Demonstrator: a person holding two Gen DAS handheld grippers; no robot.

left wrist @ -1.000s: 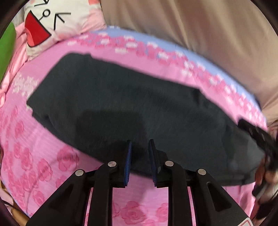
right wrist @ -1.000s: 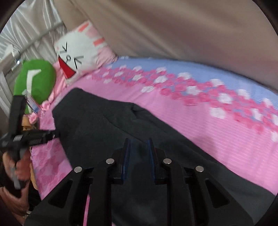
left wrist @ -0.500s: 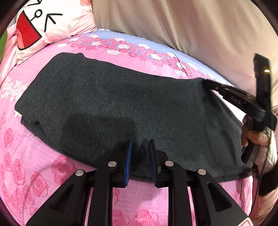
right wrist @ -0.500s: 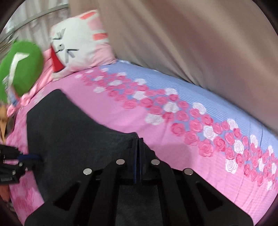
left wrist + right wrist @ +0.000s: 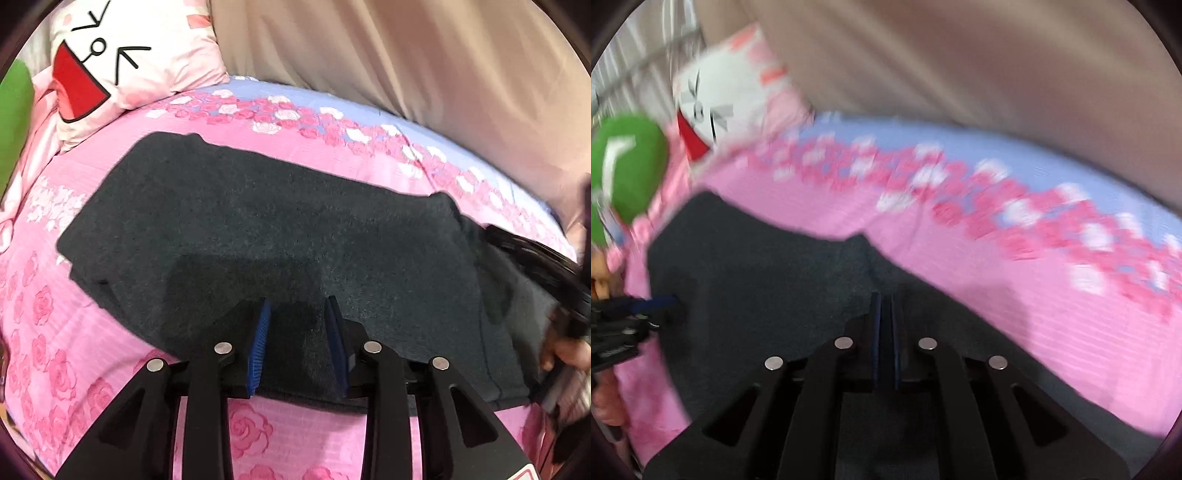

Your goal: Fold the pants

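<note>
Dark grey pants point(image 5: 280, 236) are laid flat on the pink bedsheet point(image 5: 55, 332) ahead of the fingers, w/ the right gripper point(image 5: 885, 332) pinched shut on the edge & the left gripper point(image 5: 298, 343) held open over the near edge, so prob mid-fold, closing needed next.

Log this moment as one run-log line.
task: fold pants | left gripper: open over pants near edge | right gripper: shut on pants | surface: floral bedsheet

Ahead of my jaws, a pink rose-print bedsheet with a blue band point(image 5: 295, 147) spreads. Beyond hangs a beige fabric curtain point(image 5: 406, 55); upper left, a white cartoon-face pillow point(image 5: 122, 55) beside a green plush cushion point(image 5: 628, 170).
</note>
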